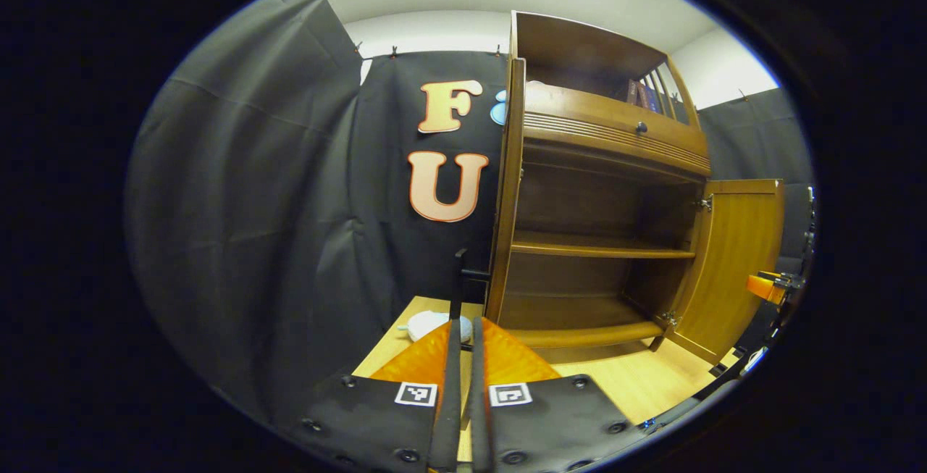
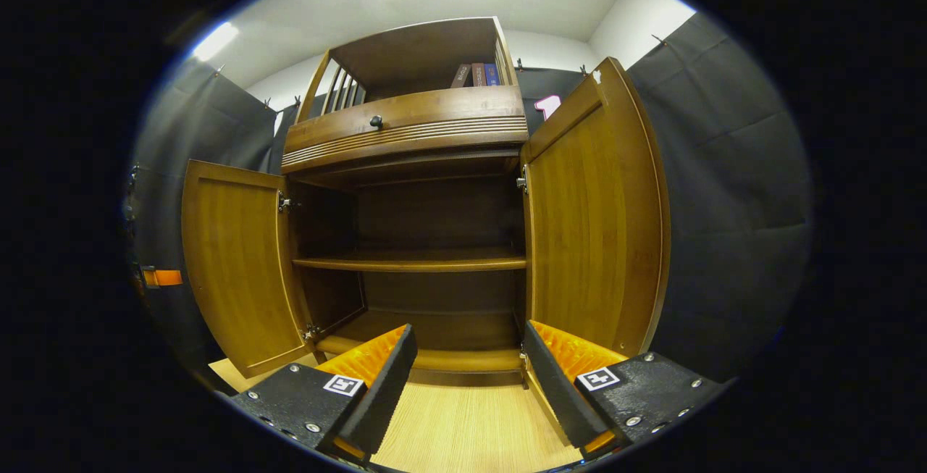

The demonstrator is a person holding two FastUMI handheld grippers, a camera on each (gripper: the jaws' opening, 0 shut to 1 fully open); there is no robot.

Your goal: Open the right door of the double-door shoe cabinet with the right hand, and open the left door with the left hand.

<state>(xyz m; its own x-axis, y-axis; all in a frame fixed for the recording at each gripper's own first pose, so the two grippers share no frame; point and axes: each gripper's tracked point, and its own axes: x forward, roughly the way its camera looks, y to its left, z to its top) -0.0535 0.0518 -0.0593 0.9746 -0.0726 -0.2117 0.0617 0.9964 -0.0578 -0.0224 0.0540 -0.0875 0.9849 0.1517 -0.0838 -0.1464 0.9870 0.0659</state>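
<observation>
The wooden shoe cabinet (image 2: 405, 140) stands with both doors swung out, baring its shelf (image 2: 413, 263). In the left gripper view the left door (image 1: 507, 190) shows edge-on, and a thin dark handle (image 1: 459, 277) juts from its outer face. My left gripper (image 1: 463, 324) is shut on that handle's lower part. The right door (image 1: 735, 256) hangs wide at the far side. In the right gripper view my right gripper (image 2: 467, 346) is open with nothing between its fingers, low in front of the cabinet. Its right finger (image 2: 558, 375) sits by the bottom of the right door (image 2: 594, 219). The left door (image 2: 235, 263) stands open at left.
A drawer with a small knob (image 2: 376, 122) tops the cabinet, with books (image 2: 478, 74) on the open shelf above. A white object (image 1: 427, 324) lies on the light wood floor (image 2: 471, 422) beside the cabinet. Black cloth walls close in on both sides.
</observation>
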